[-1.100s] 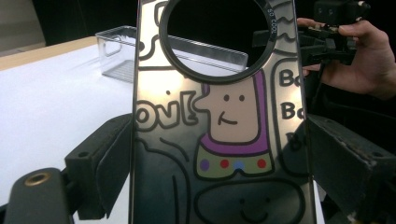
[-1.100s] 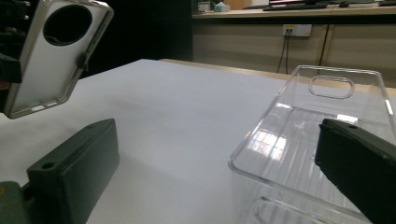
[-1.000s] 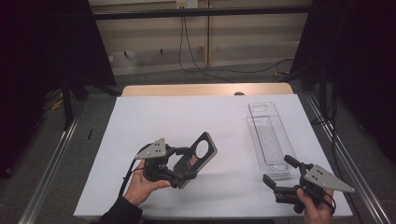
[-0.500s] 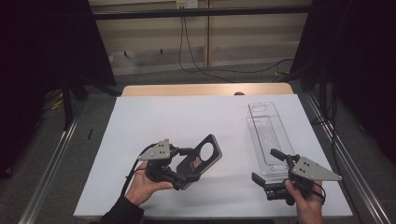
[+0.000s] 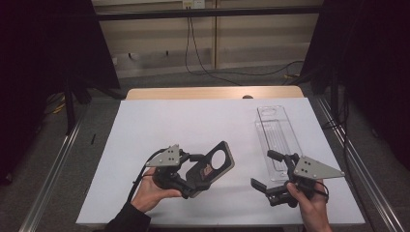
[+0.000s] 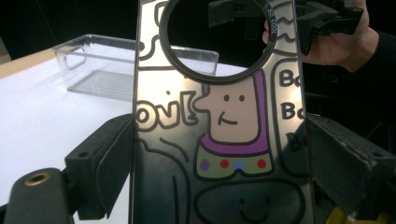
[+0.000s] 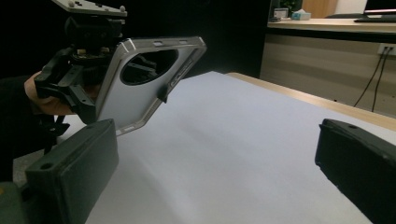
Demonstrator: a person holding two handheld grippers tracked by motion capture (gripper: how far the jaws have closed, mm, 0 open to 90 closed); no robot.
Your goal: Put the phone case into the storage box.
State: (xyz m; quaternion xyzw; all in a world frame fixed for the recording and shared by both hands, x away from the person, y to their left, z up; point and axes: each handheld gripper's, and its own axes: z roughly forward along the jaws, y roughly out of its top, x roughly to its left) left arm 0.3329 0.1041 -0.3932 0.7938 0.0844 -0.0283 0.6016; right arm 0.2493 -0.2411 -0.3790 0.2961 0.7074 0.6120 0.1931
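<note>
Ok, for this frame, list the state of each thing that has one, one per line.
phone case: held off the table, tilted, printed side toward the left gripper's camera.
left gripper: shut on the phone case, jaws on its two long edges.
right gripper: open, nothing between the jaws, above the white sheet.
clear tray: upright on the white sheet, empty, untouched.
white sheet: flat on the table.

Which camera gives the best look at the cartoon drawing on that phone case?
The left gripper view: the phone case faces it, cartoon printed side up close. The high view shows it small; the right gripper view shows its plain inner side.
</note>
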